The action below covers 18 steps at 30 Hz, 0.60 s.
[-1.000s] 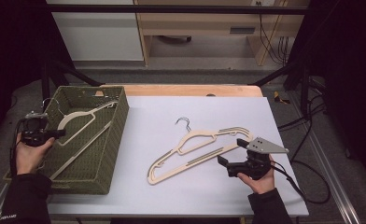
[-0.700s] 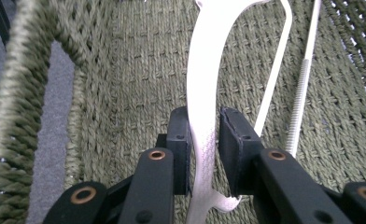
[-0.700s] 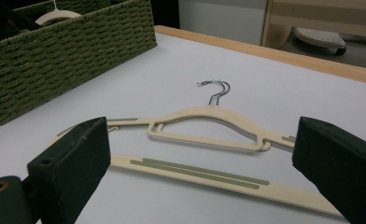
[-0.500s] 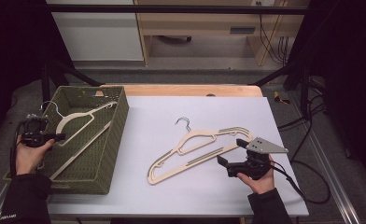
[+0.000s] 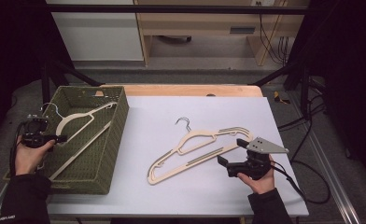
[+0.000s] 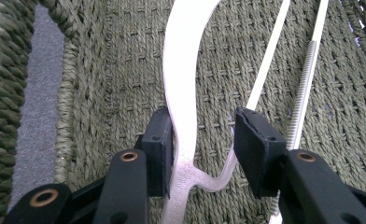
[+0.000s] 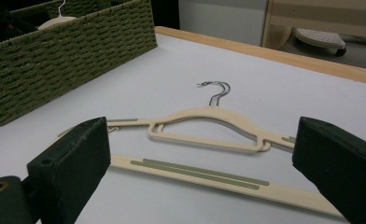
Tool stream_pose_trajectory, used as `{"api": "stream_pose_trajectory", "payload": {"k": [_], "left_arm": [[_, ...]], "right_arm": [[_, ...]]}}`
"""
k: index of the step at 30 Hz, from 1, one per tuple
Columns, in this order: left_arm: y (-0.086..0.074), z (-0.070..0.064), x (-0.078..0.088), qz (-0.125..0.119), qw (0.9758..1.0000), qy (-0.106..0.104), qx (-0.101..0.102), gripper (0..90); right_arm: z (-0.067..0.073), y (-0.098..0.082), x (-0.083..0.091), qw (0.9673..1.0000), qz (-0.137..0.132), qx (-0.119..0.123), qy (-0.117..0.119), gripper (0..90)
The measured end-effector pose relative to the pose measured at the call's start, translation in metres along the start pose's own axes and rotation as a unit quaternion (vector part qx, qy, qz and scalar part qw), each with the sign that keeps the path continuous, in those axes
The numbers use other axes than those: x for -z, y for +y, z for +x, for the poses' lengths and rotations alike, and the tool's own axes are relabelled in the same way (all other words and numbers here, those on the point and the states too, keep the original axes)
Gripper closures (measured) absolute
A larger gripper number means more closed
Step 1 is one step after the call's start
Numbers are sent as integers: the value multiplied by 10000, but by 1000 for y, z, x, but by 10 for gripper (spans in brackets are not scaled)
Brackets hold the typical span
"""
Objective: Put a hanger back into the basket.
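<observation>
Since the earlier frame the left tool's jaws have been opening; both hands have kept their places. Its pads now stand apart around the shoulder of the cream hanger in the basket: one pad touches the plastic, the other is clear of it, so the hanger looks released rather than gripped. That hanger lies aslant in the green woven basket, hook toward the far left corner, probably let go there so it rests on the weave. The left hand hangs at the basket's left wall, the tool pointing level across it.

To the right, on the white table, the hangers on the table lie flat, apparently two stacked, with twin hooks pointing away. The right tool sits low at their right end, jaws wide and empty, straddling the bottom bar as if lined up to take it next. The right hand rests near the table's front edge.
</observation>
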<state>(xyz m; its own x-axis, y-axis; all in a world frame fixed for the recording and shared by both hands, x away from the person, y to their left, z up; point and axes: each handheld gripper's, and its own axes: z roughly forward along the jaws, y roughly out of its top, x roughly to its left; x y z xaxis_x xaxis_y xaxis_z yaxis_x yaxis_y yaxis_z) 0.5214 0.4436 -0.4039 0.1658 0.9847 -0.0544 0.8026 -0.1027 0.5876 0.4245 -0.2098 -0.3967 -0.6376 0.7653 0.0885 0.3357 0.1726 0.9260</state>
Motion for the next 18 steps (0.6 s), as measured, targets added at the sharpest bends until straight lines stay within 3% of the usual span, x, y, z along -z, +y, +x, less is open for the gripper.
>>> {"api": "stream_pose_trajectory", "payload": {"k": [7,18], "left_arm": [[-1,0,0,63,10000,19,24,554],[-1,2,10,-110,9999,-54,121,521]], "right_arm": [[0,0,1,10000,-29,-2,-1,49],[-1,1,3,10000,-63,-18,-12,49]]}}
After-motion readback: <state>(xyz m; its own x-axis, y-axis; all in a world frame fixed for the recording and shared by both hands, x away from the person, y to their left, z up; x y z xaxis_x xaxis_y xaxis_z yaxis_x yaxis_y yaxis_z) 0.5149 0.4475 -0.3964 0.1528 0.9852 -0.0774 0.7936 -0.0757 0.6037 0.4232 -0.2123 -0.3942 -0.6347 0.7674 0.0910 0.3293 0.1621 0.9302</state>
